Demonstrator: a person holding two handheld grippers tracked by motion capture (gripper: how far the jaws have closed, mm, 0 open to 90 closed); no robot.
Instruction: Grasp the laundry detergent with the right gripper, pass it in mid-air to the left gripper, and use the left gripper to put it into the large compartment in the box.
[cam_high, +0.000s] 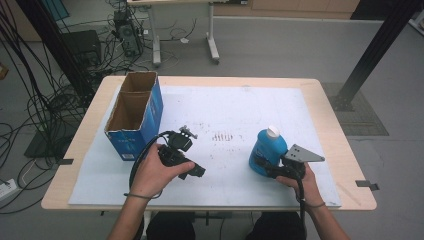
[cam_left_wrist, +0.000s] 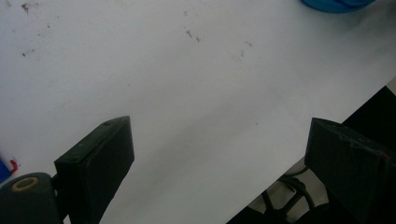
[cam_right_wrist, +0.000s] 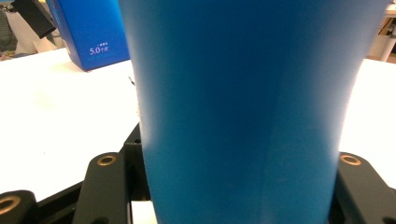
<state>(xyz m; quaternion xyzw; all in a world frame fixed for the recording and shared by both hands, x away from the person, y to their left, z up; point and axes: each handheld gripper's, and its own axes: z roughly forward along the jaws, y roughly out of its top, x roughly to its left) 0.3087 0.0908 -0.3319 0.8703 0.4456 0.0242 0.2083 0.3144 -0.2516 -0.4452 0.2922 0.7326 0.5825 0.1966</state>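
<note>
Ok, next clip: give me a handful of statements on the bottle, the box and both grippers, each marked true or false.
1. The right gripper is shut on the blue bottle. True.
2. The bottle lies on its side. False: it stands upright, white cap on top.
3. The left gripper holds the cardboard box. False: its jaws stand open over the white mat, nothing between them.
4. The box is open at the top. True.
5. The bottle stands inside the box. False: it stands on the mat, well apart from it.

Right gripper clamped – left gripper (fingers) apart
</note>
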